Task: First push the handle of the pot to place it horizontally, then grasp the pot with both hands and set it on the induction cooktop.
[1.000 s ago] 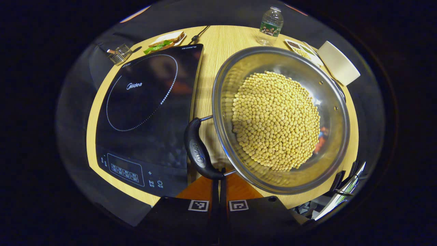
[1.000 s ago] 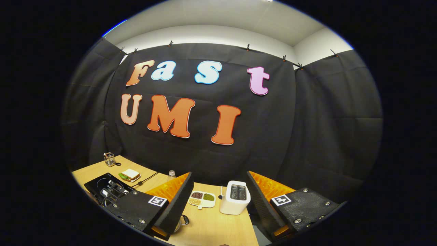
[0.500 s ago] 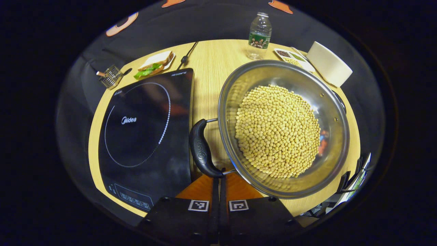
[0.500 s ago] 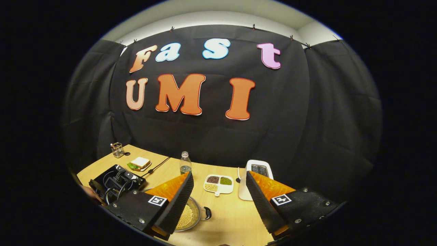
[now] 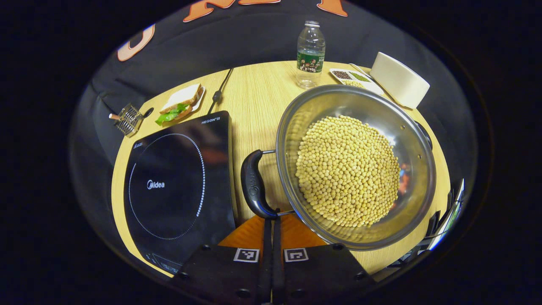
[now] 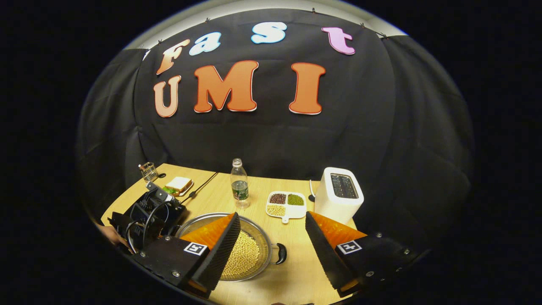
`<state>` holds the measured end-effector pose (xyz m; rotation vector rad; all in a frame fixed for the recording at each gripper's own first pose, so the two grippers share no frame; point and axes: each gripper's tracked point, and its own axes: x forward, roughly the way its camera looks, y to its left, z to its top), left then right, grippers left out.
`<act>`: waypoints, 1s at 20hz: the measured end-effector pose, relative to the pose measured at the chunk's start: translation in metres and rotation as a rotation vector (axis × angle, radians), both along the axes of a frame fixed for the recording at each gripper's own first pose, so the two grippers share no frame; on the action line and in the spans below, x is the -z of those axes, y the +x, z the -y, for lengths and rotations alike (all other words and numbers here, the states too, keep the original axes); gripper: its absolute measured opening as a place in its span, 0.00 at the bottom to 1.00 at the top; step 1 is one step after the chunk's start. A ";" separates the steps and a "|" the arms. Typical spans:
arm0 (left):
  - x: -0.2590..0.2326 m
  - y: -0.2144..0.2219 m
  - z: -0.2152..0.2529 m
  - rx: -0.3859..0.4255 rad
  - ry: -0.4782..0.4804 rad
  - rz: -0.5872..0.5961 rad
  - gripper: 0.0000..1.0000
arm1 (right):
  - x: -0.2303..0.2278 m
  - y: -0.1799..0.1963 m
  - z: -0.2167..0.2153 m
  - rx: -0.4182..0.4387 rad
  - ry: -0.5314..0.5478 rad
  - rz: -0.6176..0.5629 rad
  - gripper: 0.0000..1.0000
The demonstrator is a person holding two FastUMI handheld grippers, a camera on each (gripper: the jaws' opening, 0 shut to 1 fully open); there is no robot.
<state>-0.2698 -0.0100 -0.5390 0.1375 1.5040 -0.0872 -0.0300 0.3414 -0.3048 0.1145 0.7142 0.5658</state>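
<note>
My left tool (image 5: pixel 272 220), its fingers pressed together on nothing, noses the lower end of the pot's handle (image 5: pixel 253 185) at frame centre, the pot (image 5: pixel 355 165) filling the right with the cooktop (image 5: pixel 178 186) left, while my right tool (image 6: pixel 271 237) hangs wide open above.

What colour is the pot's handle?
Black handle on a steel pot, clearest in the left gripper view.

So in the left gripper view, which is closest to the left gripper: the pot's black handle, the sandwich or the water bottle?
1. Black curved pot handle: right at the left gripper tips.
2. White-bread sandwich with green lettuce: far left of the wooden table.
3. Clear plastic water bottle: at the table's back edge, behind the pot.
</note>
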 end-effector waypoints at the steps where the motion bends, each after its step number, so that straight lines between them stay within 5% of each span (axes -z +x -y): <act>1: 0.001 0.002 -0.001 0.006 0.000 0.007 0.07 | 0.009 -0.005 -0.004 -0.009 -0.006 -0.019 0.96; 10: -0.001 0.012 0.010 -0.024 -0.097 0.078 0.08 | 0.115 -0.037 -0.026 -0.054 -0.083 -0.280 0.96; 20: -0.008 0.040 0.009 -0.028 -0.129 0.239 0.10 | 0.159 -0.049 -0.029 -0.070 -0.150 -0.370 0.96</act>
